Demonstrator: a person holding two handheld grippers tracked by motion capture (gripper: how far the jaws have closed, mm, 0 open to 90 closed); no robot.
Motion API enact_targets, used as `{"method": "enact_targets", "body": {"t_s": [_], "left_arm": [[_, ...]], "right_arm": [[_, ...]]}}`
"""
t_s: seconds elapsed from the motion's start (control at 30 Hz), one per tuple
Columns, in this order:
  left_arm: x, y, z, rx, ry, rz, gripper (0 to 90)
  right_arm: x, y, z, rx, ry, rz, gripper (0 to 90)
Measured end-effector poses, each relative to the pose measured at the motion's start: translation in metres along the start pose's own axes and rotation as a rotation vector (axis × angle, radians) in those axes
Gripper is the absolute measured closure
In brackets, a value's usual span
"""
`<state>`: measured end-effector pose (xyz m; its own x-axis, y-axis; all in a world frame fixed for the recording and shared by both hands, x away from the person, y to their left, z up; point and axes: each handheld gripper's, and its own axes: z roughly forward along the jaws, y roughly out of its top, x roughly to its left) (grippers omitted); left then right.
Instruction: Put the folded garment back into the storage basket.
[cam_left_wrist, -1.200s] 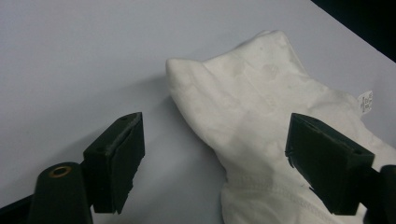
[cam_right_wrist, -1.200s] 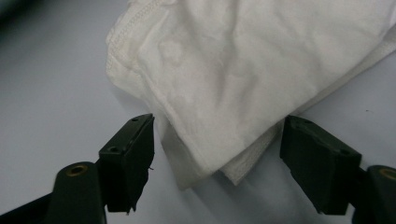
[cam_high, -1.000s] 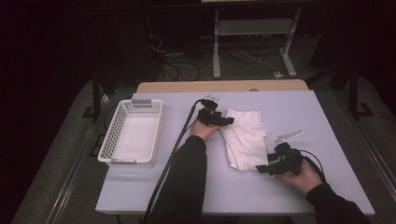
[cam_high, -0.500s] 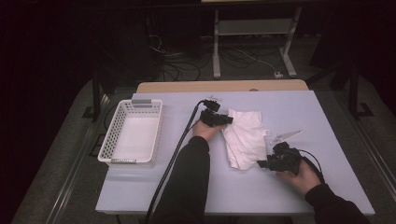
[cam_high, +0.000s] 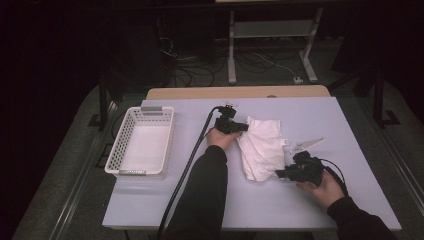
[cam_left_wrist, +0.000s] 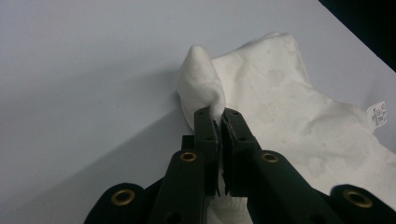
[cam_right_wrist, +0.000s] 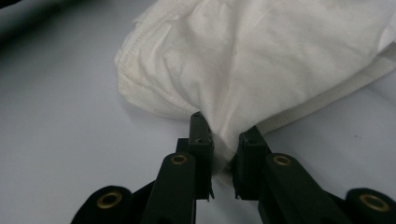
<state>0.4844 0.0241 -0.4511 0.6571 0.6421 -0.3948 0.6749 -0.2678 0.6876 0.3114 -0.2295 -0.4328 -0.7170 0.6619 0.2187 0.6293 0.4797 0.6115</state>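
Observation:
A white cloth (cam_high: 262, 147) lies crumpled in the middle of the pale table (cam_high: 250, 210). My left gripper (cam_high: 243, 127) is at its far left corner; its jaws have just been closing and now pinch a raised fold of the cloth (cam_left_wrist: 205, 88) between them (cam_left_wrist: 219, 122). My right gripper (cam_high: 280, 173) sits at the cloth's near right edge. Its jaws have also just been closing and hold a bunch of the cloth (cam_right_wrist: 261, 70) between the fingertips (cam_right_wrist: 223, 133). A small label (cam_left_wrist: 377, 113) sticks out from the cloth's edge.
A white plastic basket (cam_high: 144, 141) stands on the left side of the table. A grey three-cornered plate (cam_high: 307, 145) rides above my right gripper. A black cable (cam_high: 187, 170) trails from the left gripper along the sleeve. Beyond the far edge are a wooden board (cam_high: 240, 92) and dark floor.
Both pairs of jaws have closed onto the cloth. The hands have stayed where they were.

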Motion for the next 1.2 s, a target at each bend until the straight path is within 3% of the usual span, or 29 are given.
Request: {"method": "enact_targets", "body": {"t_s": [0.07,0.27,0.33,0.47,0.73,1.2], "left_arm": [[0.0,0.001,-0.002,0.018,0.005,0.033,85.2],[-0.002,0.002,-0.006,0.038,0.005,0.057,85.3],[-0.006,0.003,-0.007,0.014,0.008,0.039,85.3],[-0.008,0.005,-0.013,0.028,0.012,0.071,85.4],[-0.012,0.009,-0.021,0.037,0.013,0.093,85.4],[-0.016,0.018,-0.045,0.01,0.013,0.112,85.4]], "right_arm": [[0.002,0.001,-0.001,-0.004,0.006,-0.008,78.9],[0.006,0.003,-0.004,-0.019,0.048,-0.001,79.4],[0.008,0.004,-0.005,-0.023,0.062,0.0,79.4],[0.013,0.006,-0.006,-0.027,0.076,-0.008,79.5],[0.02,0.01,-0.009,-0.047,0.084,-0.019,79.5],[0.03,0.018,-0.021,-0.099,0.084,-0.028,79.4]]}}
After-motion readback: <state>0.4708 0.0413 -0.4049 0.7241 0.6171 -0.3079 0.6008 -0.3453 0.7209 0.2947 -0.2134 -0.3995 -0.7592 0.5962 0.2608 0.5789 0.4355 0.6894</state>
